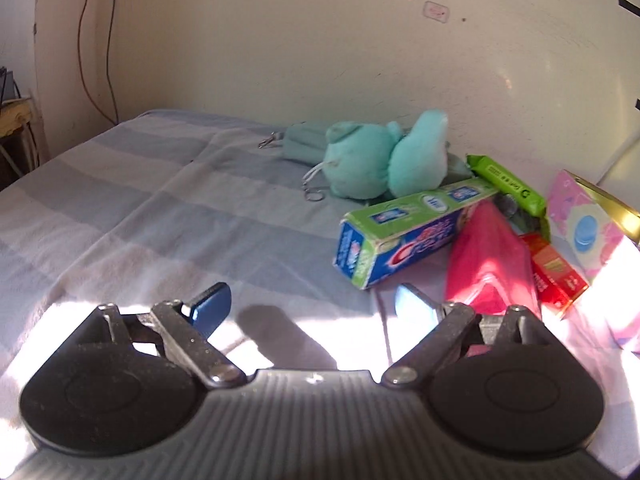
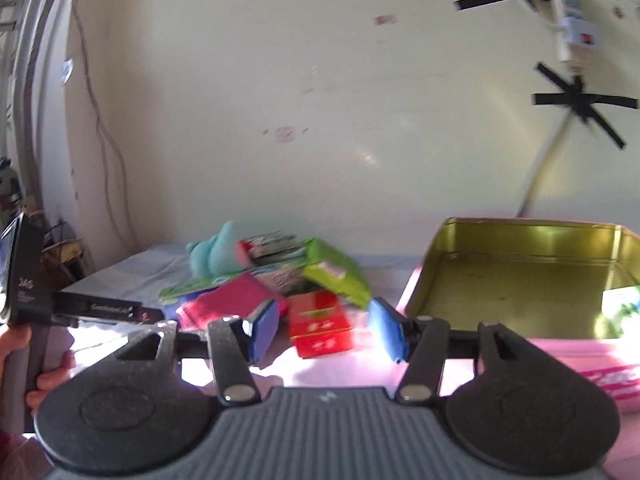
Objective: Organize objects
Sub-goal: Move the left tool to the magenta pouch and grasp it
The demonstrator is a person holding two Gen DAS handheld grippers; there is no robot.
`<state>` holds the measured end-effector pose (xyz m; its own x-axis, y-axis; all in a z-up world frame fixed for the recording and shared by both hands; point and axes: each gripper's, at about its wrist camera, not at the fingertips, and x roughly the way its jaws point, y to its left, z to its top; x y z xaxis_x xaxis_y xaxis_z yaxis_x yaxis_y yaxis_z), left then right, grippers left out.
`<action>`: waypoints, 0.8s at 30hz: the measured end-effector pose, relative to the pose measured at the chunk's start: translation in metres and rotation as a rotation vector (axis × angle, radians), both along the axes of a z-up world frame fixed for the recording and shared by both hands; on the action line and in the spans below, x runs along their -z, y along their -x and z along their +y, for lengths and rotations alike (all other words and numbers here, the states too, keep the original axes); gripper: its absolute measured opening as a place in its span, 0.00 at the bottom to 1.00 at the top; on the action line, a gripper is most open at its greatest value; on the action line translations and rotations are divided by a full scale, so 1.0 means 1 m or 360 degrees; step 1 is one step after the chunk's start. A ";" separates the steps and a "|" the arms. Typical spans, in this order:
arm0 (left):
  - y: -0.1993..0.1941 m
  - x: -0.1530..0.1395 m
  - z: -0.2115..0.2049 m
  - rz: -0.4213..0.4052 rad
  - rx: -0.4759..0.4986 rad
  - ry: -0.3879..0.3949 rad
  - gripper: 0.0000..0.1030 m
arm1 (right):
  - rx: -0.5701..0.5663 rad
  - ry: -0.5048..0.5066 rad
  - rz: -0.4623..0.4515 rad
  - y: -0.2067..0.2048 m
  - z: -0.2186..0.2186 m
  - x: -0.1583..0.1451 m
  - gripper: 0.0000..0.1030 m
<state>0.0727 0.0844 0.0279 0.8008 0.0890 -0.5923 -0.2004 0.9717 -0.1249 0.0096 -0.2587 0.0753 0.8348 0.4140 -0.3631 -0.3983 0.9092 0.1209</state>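
A pile of objects lies on a striped cloth: a teal plush toy (image 1: pixel 380 156), a toothpaste box (image 1: pixel 404 232), a pink packet (image 1: pixel 492 256), a red box (image 1: pixel 556 272) and a green packet (image 1: pixel 508 184). My left gripper (image 1: pixel 316 304) is open and empty, low over the cloth, left of the pile. My right gripper (image 2: pixel 326 330) is open with the red box (image 2: pixel 320 324) lying between and just beyond its fingers. An open gold-lined pink tin (image 2: pixel 520 276) stands to the right; something green and white (image 2: pixel 620 308) lies in its corner.
The wall stands close behind the pile. A teal pouch with a clip (image 1: pixel 300 140) lies behind the plush toy. The other handle and a hand (image 2: pixel 32 320) show at the left of the right wrist view. Cables hang on the wall.
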 end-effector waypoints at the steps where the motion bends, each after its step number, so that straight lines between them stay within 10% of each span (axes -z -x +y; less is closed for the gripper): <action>1: 0.002 0.000 0.005 -0.0022 -0.0004 0.0018 0.87 | -0.0040 0.0024 0.0027 -0.004 0.013 0.003 0.52; 14: 0.007 0.000 0.008 -0.0057 0.0072 0.0102 0.88 | -0.0197 0.0184 0.0352 -0.061 0.112 0.045 0.54; 24: 0.007 -0.002 0.007 -0.0134 0.0183 0.0106 0.88 | -0.0176 0.0201 0.0297 -0.046 0.099 0.043 0.26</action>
<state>0.0656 0.0912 0.0300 0.8505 -0.0433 -0.5243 -0.0743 0.9767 -0.2012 0.0555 -0.1595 0.0324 0.7006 0.4409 -0.5611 -0.4778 0.8738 0.0900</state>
